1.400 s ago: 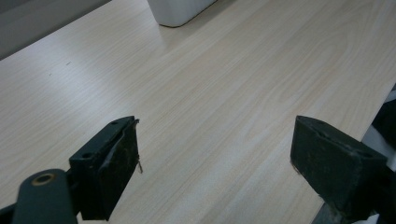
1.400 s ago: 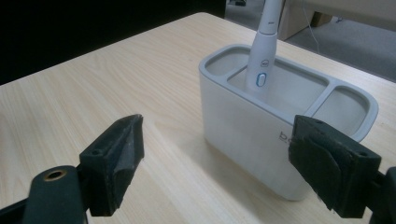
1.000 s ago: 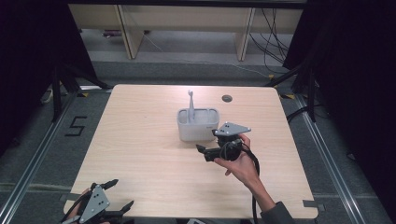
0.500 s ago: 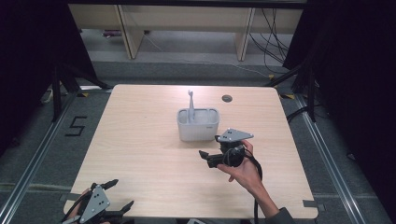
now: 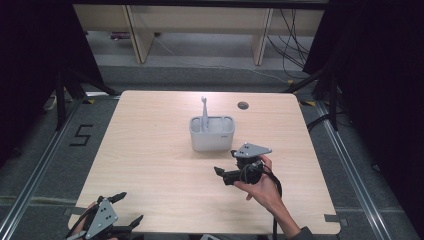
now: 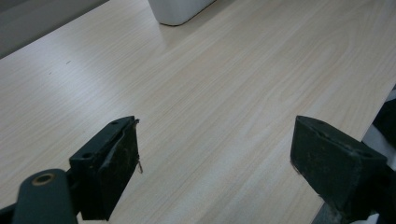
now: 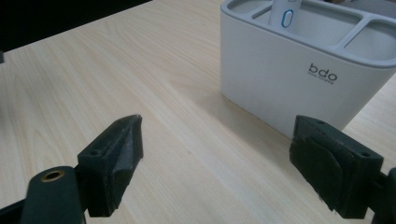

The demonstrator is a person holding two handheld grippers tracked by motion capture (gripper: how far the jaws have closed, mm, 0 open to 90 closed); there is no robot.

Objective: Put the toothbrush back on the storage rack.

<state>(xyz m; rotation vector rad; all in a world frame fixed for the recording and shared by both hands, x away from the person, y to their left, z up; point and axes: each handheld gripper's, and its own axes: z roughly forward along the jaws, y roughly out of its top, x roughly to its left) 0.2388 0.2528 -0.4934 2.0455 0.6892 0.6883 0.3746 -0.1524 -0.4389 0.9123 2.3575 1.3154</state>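
Note:
A white compartmented holder (image 5: 212,135) stands in the middle of the pale wood table (image 5: 150,150), with a grey-white handled tool (image 5: 204,111) upright in its back left compartment. My right gripper (image 5: 225,163) is held just in front and to the right of the holder, open and empty, jaws pointing left. In the right gripper view the holder (image 7: 289,79) marked "bdo" sits close ahead on the right, with the tool (image 7: 281,11) in it, beyond the open gripper (image 7: 217,163). My left gripper (image 5: 129,207) rests at the table's near left corner, open (image 6: 215,172) over bare wood.
A small dark round hole (image 5: 243,105) lies in the tabletop behind the holder. The holder's corner (image 6: 177,9) shows far ahead in the left gripper view. Dark stands and cables flank the table; a floor mark "5" (image 5: 81,135) is at the left.
My right gripper has drawn back from the holder toward the near edge and slightly right, staying open. The left gripper and the holder have not moved.

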